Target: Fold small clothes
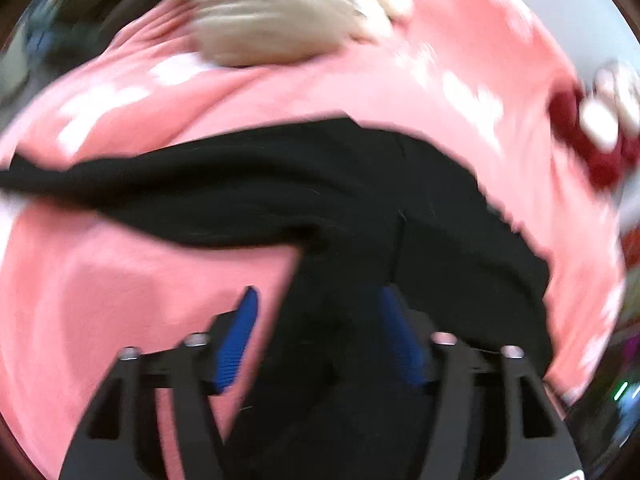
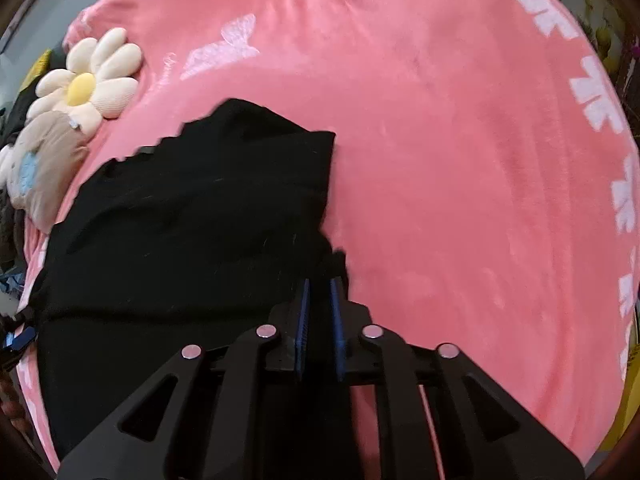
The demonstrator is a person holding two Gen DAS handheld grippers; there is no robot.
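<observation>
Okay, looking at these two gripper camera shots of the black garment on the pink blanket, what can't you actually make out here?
- Left wrist view: motion blur smears the beige soft toy and red object; what the latter is cannot be told.
- Black garment: its type is unreadable; folds and darkness hide seams, and the right gripper covers its near edge.
- Right wrist view: dark clutter beyond the flower plush is cut off by the lens rim.
- Pink blanket hides the surface beneath.

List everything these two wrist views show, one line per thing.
black garment: one, black, spread on the blanket, lower left of the right wrist view.
blanket: one, pink with white butterflies, under everything.
flower cushion: one, cream with yellow centre, blanket's left edge.
beige soft item: one, beige with a blue patch, just below the flower.
left gripper: black, blue pads, open over the garment.
right gripper: black, blue pads, shut on the garment's edge.
</observation>
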